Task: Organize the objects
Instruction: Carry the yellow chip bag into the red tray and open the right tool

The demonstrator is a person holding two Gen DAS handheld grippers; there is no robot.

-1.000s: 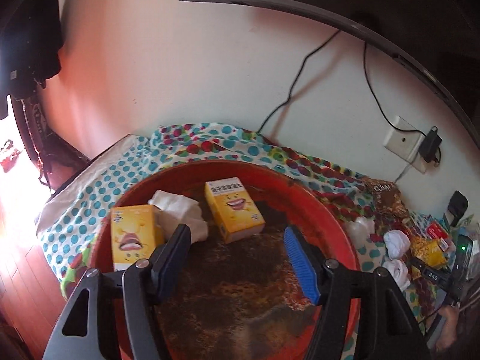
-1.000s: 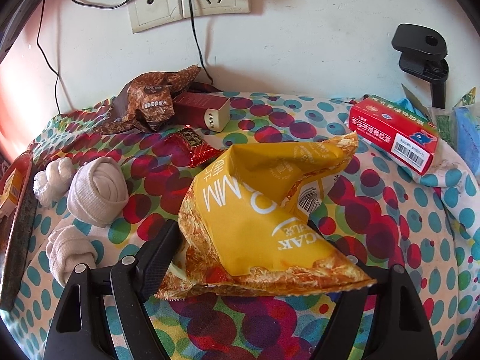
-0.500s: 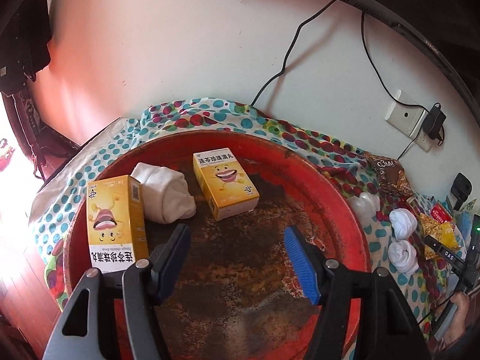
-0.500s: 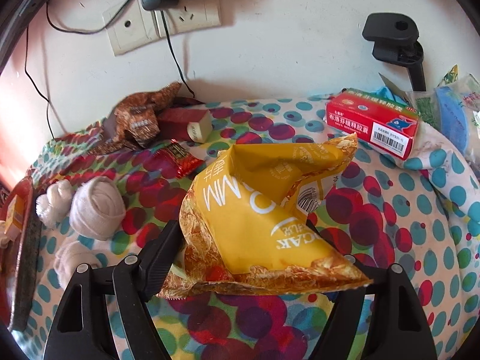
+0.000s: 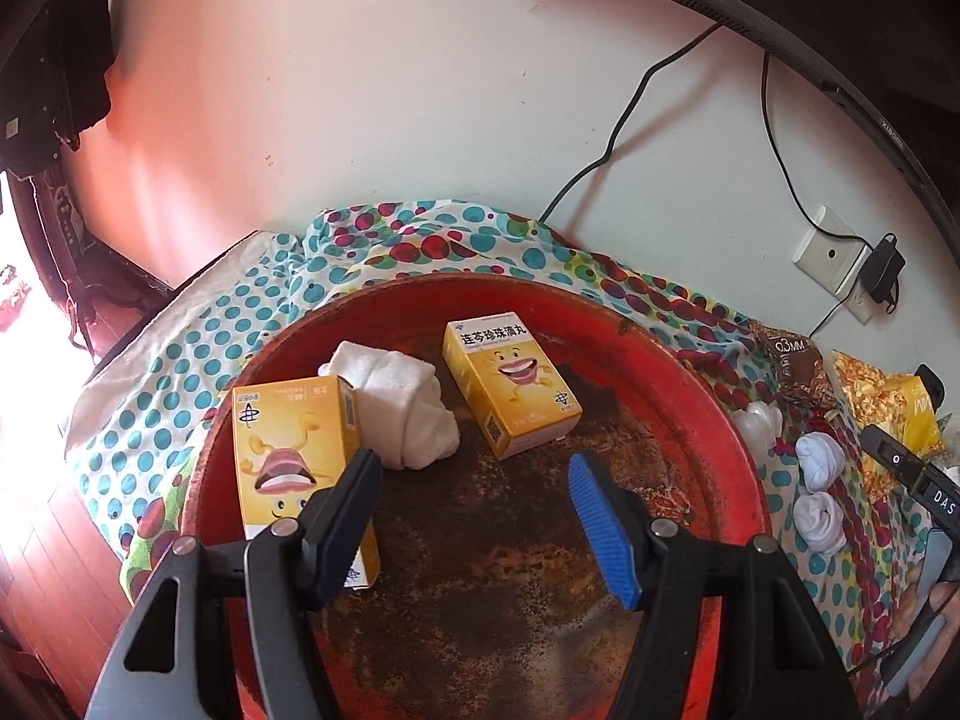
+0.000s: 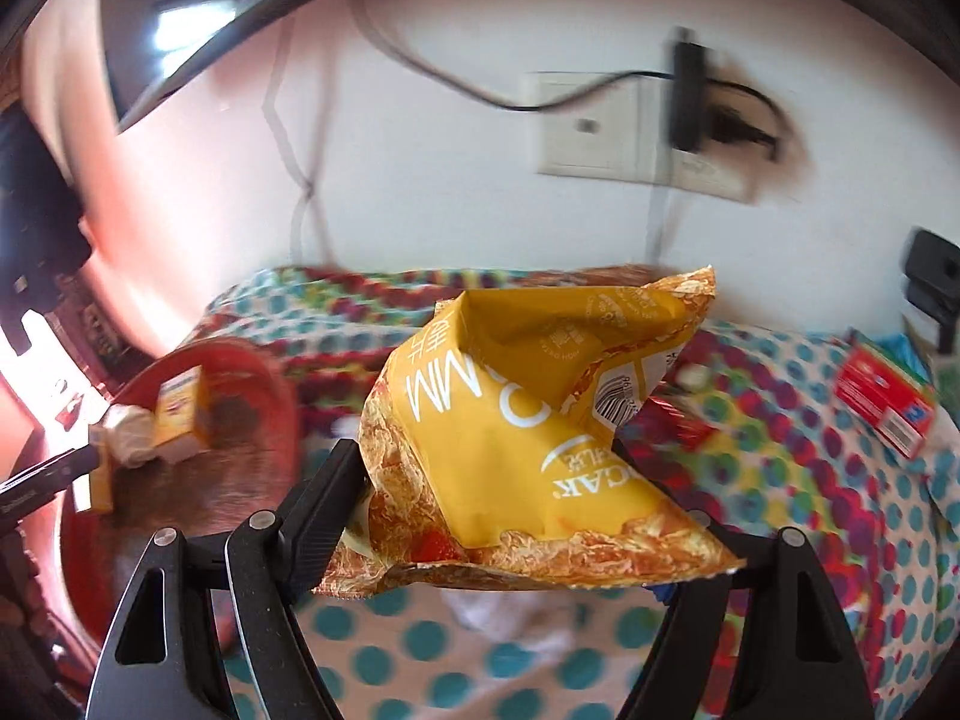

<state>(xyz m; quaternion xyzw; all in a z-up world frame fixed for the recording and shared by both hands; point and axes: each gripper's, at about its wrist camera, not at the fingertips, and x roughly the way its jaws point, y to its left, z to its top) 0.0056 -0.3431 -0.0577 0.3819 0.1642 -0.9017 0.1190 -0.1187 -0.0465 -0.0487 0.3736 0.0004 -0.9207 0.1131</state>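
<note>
My left gripper (image 5: 474, 504) is open and empty, hovering over a round red tray (image 5: 708, 384). In the tray lie a yellow box (image 5: 510, 384), a second yellow box (image 5: 288, 456) at the left, and a rolled white sock (image 5: 402, 408) between them. My right gripper (image 6: 504, 516) is shut on a crumpled yellow snack bag (image 6: 528, 432), held above the dotted cloth. The red tray (image 6: 282, 396) shows at the left of the right wrist view.
A dotted cloth (image 5: 198, 360) covers the surface. Right of the tray lie two white sock rolls (image 5: 819, 498) and a brown snack pack (image 5: 792, 366). A red box (image 6: 888, 396) lies at the far right. Wall sockets and cables (image 6: 606, 132) are behind.
My right gripper has lifted the yellow bag and swung left toward the tray; that view is blurred. My left gripper has drawn back and up over the tray.
</note>
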